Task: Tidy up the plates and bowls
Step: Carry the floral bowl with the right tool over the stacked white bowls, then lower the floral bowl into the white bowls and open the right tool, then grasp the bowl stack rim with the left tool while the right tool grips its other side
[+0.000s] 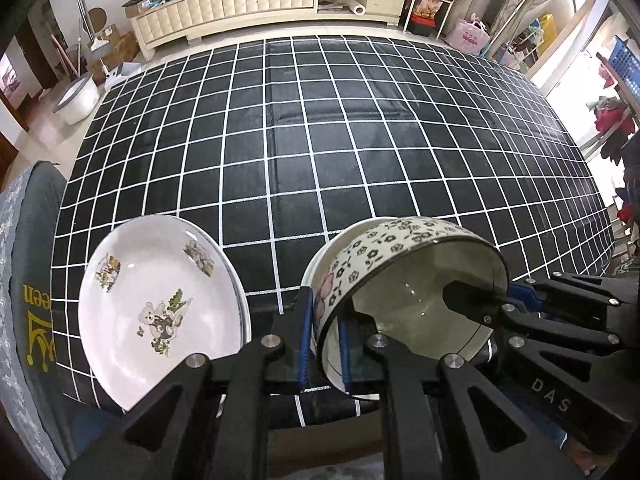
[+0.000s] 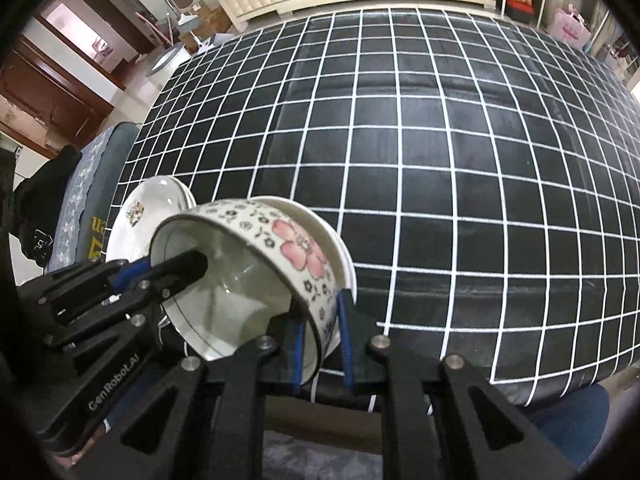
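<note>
Nearest, the left gripper is pinching the near wall of the flowered bowl. Its jaws are drawn in narrow, one blue pad outside and one inside. The right gripper is clamping the same bowl's wall the same way. Each tool's finger is showing inside the bowl in the other's view. "DAS" is reading on the right gripper's body and "GenRobot.AI" on the left's.

The bowl is tipping on its side at the table's near edge. A plain white rim is showing just behind it, possibly a second bowl nested there, so one or two bowls.

Just left, the plates are lying stacked, at least two rims counting, the top one printed with a bear. A grey cushion beside them is showing yellow letters "een".

Beyond, the black grid tablecloth is stretching bare to its far edge. One cream sideboard is standing past it.
</note>
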